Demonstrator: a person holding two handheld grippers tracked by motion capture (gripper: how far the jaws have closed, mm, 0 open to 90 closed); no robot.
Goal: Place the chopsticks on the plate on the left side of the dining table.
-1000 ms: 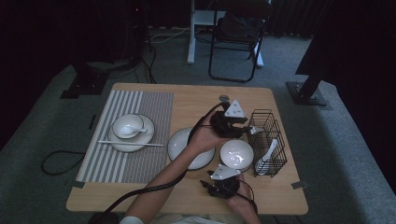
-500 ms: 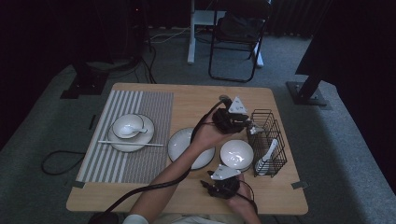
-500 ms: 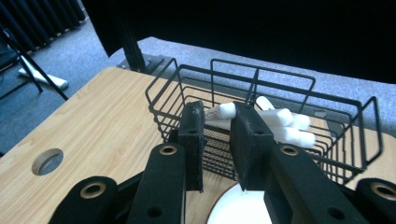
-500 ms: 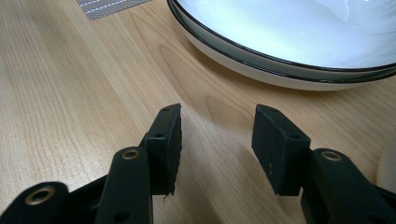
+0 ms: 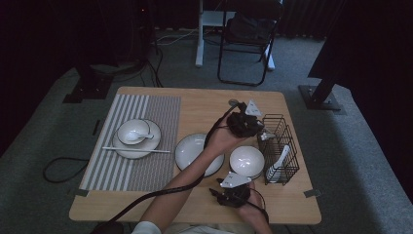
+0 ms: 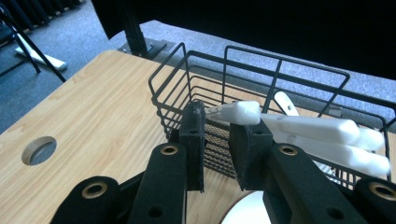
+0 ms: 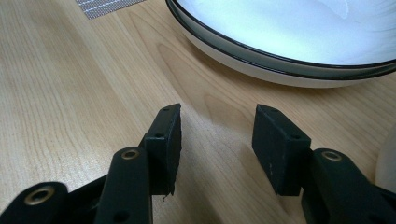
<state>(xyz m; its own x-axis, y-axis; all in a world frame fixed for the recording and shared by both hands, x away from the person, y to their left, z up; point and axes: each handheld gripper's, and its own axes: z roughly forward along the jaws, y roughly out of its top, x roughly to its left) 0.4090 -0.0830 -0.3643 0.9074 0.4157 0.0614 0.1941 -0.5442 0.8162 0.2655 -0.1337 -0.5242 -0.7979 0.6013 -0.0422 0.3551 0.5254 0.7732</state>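
Note:
A black wire basket (image 5: 287,131) with several white spoons stands at the table's right. My left gripper (image 5: 260,134) reaches across to its near-left corner. In the left gripper view the basket (image 6: 225,70) is right in front. The end of one white spoon (image 6: 243,112) handle sits between the tips of my left gripper (image 6: 217,116). The jaws have just closed in on it and eased back a little. My right gripper (image 5: 229,187) rests low near the front edge. It is open (image 7: 217,116) over bare wood, short of a white plate (image 7: 280,70).
The white plate (image 5: 190,148) and a white bowl (image 5: 247,160) sit mid-table beside the basket. On the striped placemat (image 5: 160,170) at the left are a plate with bowl and spoon (image 5: 134,134) and chopsticks (image 5: 136,149). The tabletop has a round hole (image 6: 39,150).
My left gripper has moved right and slightly down to the basket's corner, and its jaws have narrowed. The right gripper has stayed where it was.

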